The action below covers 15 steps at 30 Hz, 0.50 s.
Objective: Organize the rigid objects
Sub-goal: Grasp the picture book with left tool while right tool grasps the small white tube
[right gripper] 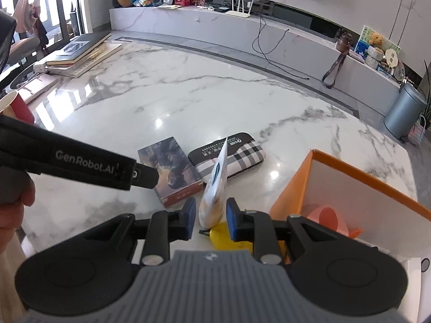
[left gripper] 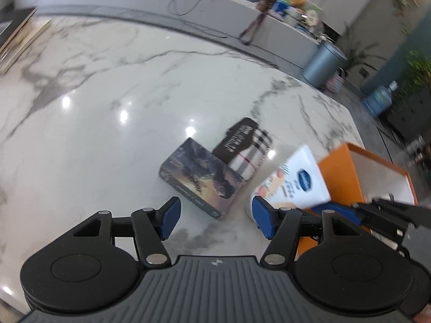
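From the left wrist, the left claw (left gripper: 214, 219) hangs released over the marble bench (left gripper: 107, 107), nothing between its blue pads; a picture-covered box (left gripper: 200, 177) lies just ahead, touching a plaid case (left gripper: 247, 148). From the right wrist, the right claw (right gripper: 208, 219) is clenched on the lower end of a white tube (right gripper: 215, 188), held upright beside the orange box (right gripper: 293, 188), above a yellow object (right gripper: 221, 238).

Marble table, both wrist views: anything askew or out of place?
The white tube stands on end between the right gripper's pads. The book overlaps the plaid case, both askew beside the orange box.
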{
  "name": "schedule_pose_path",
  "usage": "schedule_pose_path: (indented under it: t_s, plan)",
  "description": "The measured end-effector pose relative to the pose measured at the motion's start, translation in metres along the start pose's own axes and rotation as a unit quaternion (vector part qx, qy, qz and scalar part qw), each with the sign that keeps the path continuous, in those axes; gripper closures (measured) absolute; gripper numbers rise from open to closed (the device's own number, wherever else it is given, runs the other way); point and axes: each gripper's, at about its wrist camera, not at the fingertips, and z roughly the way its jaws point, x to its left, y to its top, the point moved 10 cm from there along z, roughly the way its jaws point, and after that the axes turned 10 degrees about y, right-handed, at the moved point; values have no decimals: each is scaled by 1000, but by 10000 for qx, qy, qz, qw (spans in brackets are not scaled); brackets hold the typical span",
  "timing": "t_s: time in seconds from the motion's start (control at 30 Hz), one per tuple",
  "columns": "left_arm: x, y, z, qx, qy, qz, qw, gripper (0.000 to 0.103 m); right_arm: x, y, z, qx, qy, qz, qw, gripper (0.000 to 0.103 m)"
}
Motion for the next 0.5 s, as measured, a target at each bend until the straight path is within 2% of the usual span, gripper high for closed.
schedule_pose_path:
  t_s: [0.13, 0.2, 0.5]
  plan:
    - [11, 4, 10, 77, 146, -325, 9993, 26, -1, 1, 16, 212, -9, 125, 9997, 80]
    - [14, 5, 15, 132, 182, -462, 9987, 25, -1, 2, 23, 313, 3, 192, 9993, 85]
    - [17, 18, 34, 80, 210, -870, 9960, 25, -13, 26, 34, 62, -134, 312, 9994, 88]
